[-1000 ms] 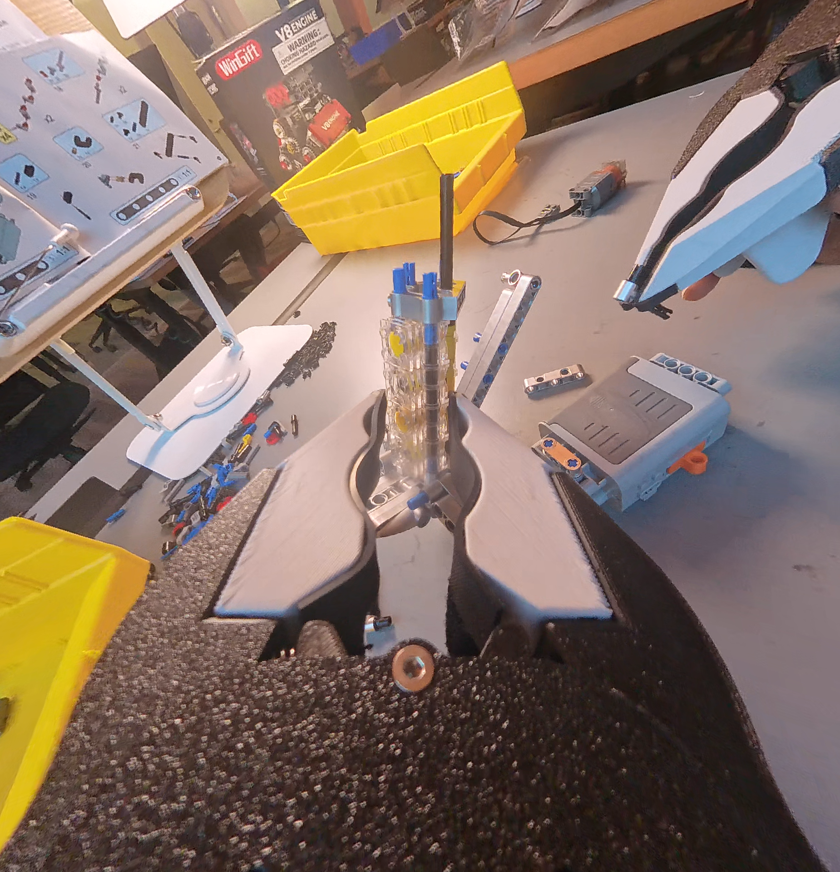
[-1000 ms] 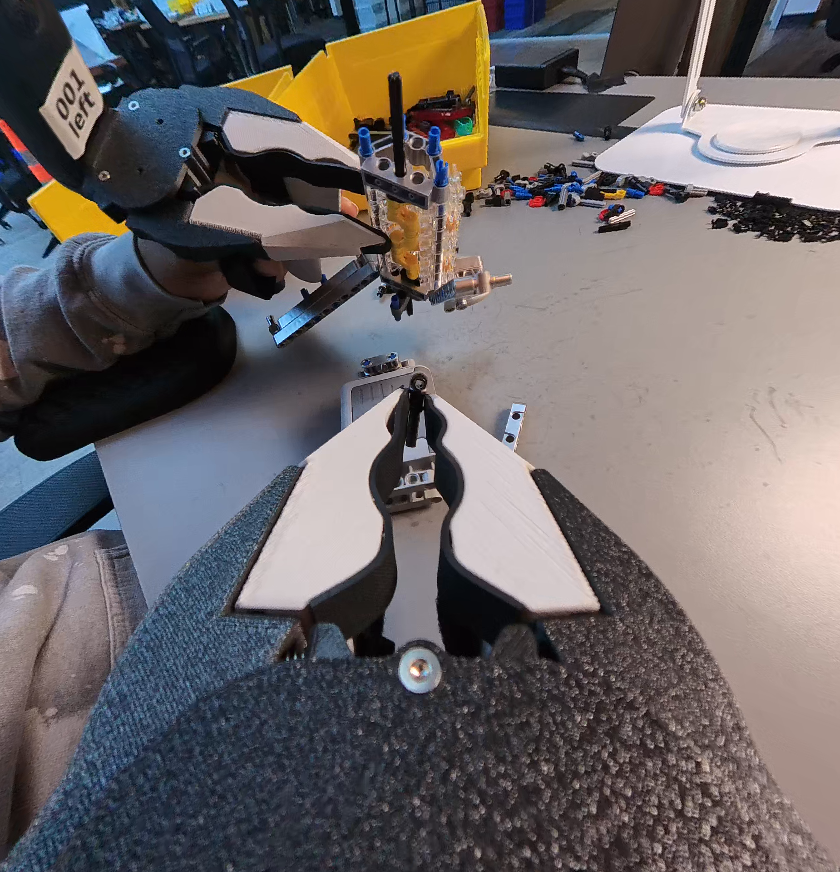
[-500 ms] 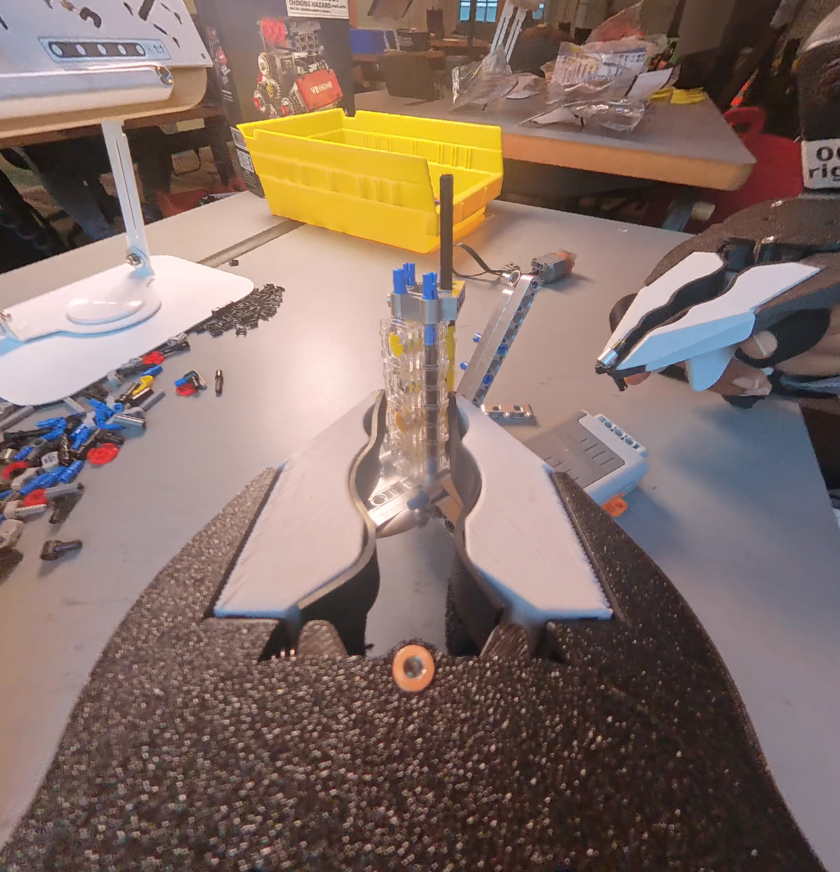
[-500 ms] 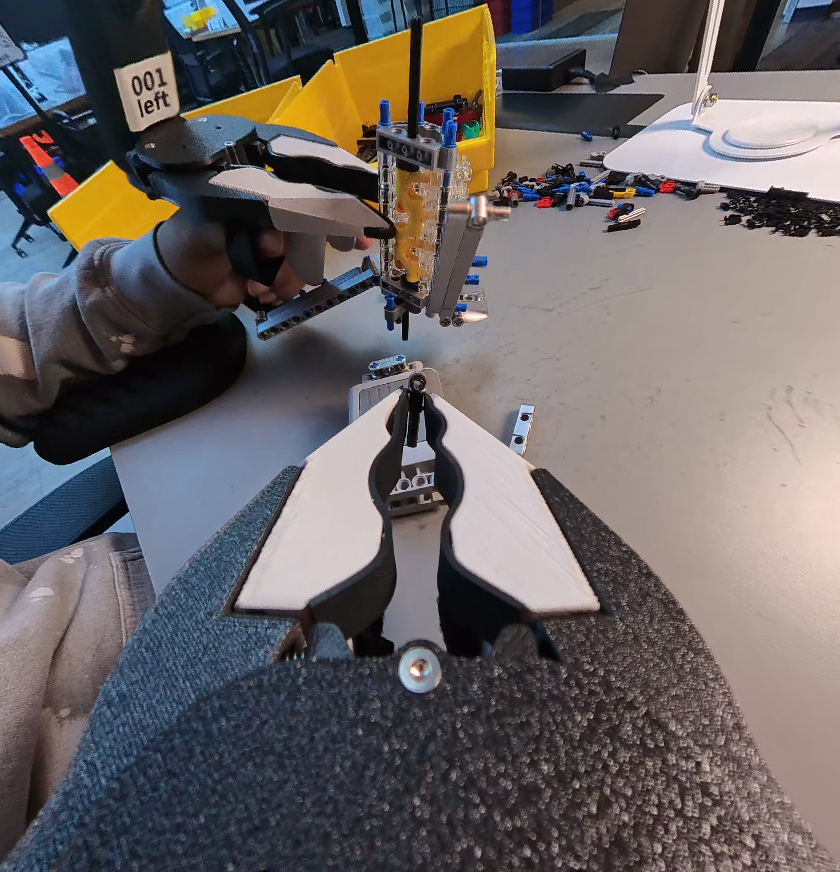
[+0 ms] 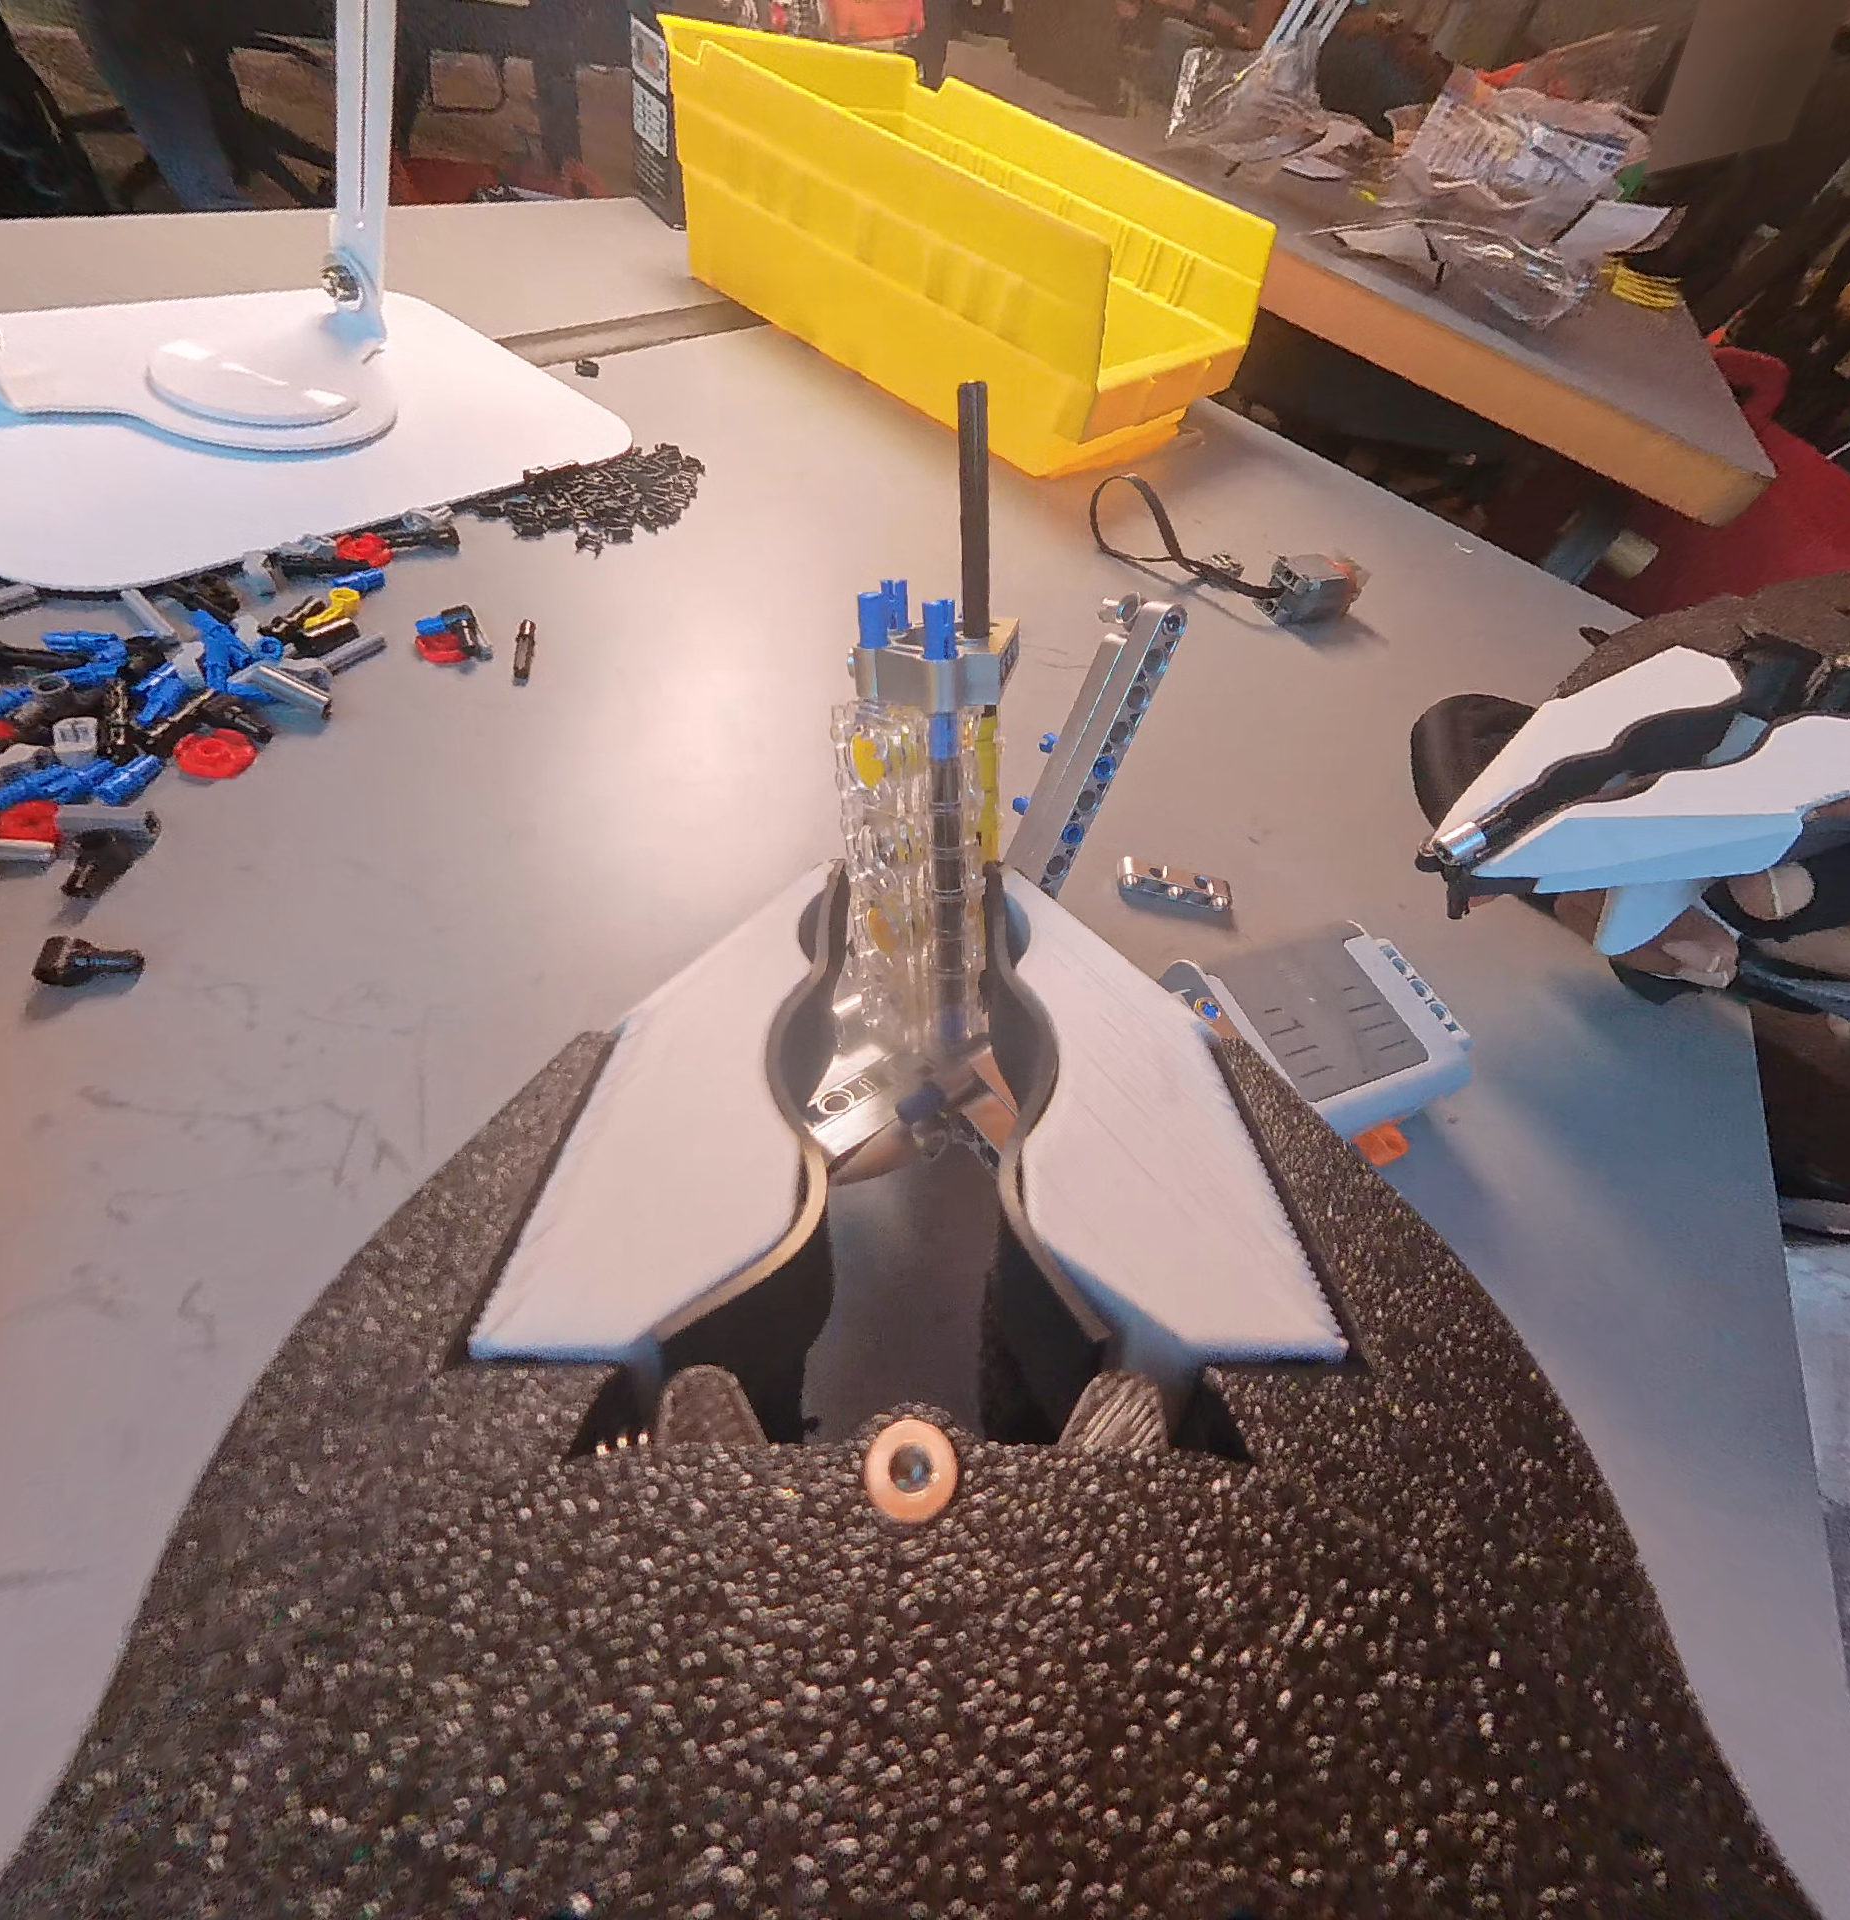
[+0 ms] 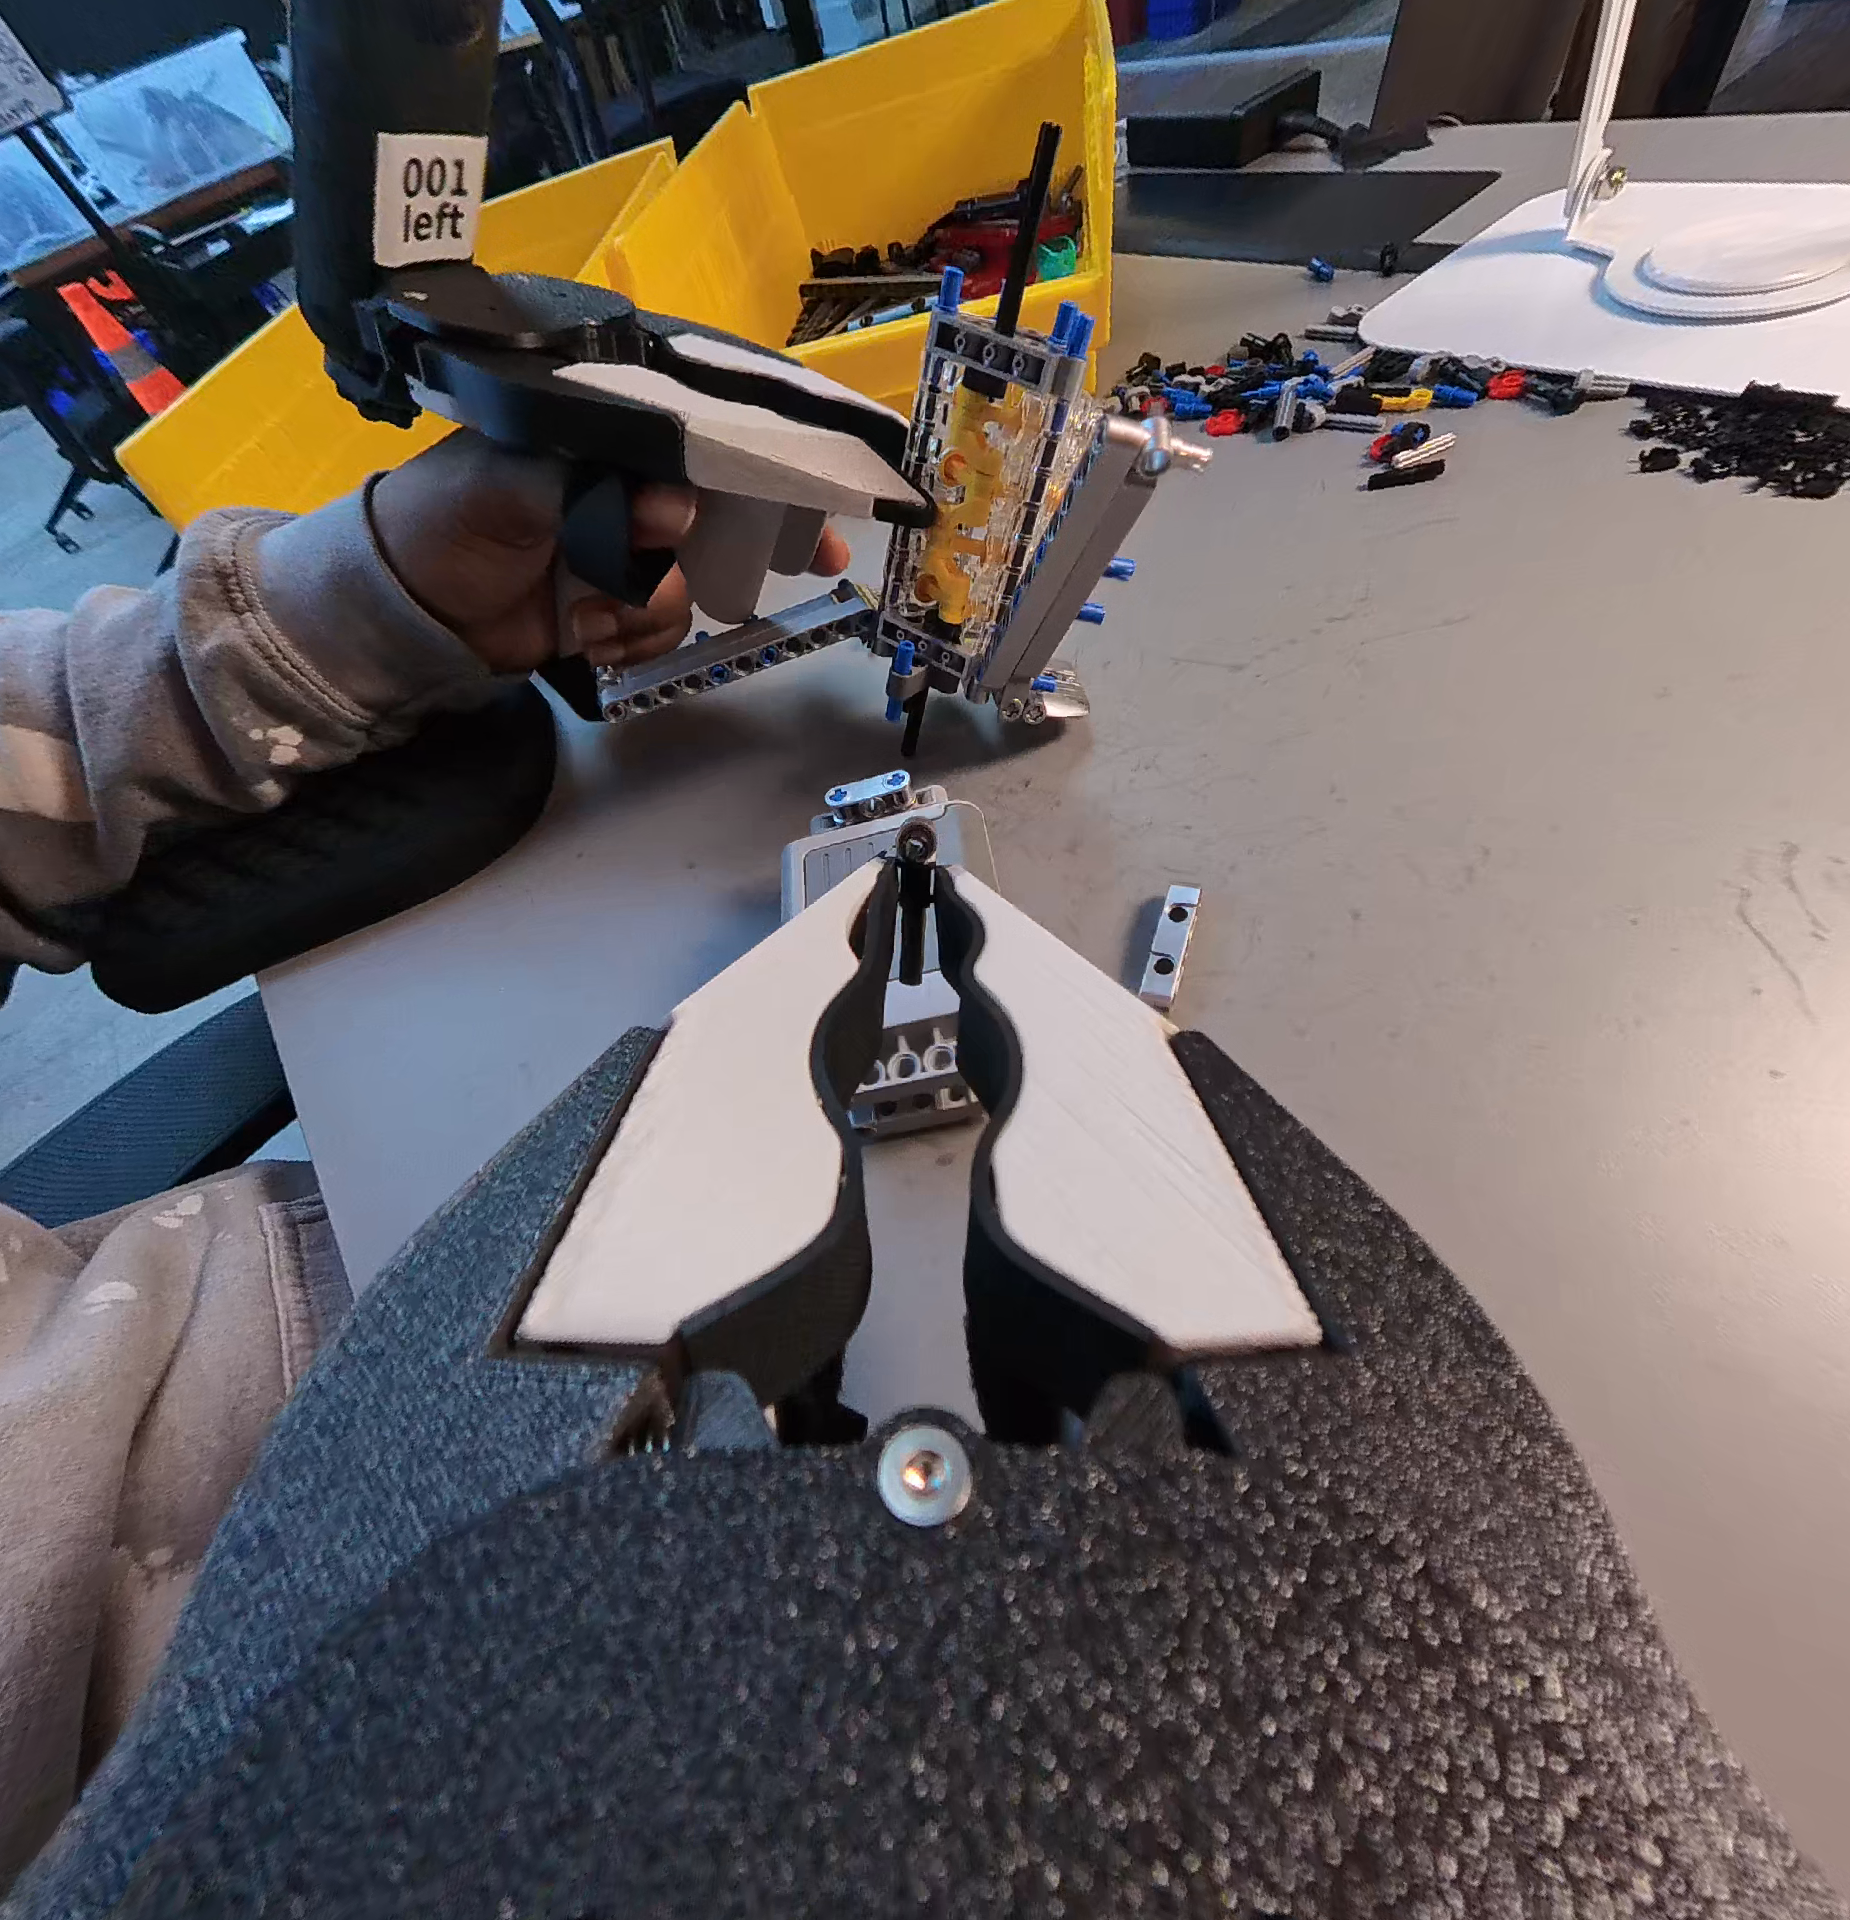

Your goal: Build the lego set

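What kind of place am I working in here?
Probably a workshop or lab bench for building-toy assembly: a grey table strewn with loose small parts, yellow parts bins, and more cluttered work tables behind. The left gripper holds a partly built clear-and-yellow model.

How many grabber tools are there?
2. The left gripper clamps the clear brick model; the right gripper pinches a small black pin near the grey box. None seems hidden.

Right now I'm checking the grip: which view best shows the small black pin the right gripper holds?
The right wrist view: the black pin stands pinched between the right gripper tips. The left wrist view shows only its end at that gripper's tip.
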Tool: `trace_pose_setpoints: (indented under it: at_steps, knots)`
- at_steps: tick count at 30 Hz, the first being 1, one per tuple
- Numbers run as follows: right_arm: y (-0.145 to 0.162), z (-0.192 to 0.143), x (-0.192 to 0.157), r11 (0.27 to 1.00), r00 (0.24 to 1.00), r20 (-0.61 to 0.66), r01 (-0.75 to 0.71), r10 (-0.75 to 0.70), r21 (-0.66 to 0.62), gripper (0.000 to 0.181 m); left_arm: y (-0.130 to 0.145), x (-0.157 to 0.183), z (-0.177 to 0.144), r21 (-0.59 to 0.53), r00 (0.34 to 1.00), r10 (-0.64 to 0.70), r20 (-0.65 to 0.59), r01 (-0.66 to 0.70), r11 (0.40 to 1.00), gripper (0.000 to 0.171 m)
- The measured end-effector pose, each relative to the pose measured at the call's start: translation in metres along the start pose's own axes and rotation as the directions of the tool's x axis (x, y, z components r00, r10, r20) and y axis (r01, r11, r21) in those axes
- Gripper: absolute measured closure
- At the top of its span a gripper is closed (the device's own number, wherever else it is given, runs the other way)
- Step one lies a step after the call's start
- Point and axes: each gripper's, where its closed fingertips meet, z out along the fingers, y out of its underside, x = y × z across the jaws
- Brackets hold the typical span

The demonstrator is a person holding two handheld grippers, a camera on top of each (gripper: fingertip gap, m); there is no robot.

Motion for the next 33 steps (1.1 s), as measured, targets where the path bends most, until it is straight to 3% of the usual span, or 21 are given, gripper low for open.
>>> trace_pose_setpoints:
  at_steps: [13, 33]
  knots:
    - [0.0018, 0.0028, -0.0020, 1.000, 1.000, 0.008, -0.004, 0.004, -0.012, 0.175, -0.0018, -0.0080, -0.0043, 0.019, 0.997, -0.075, -0.008, 0.075, 0.997, 0.148]
    - [0.0020, 0.0024, -0.0015, 1.000, 1.000, 0.005, -0.011, 0.011, -0.011, 0.176, -0.0091, -0.0014, -0.0073, 0.048, 0.999, 0.035, 0.011, -0.036, 0.998, 0.148]
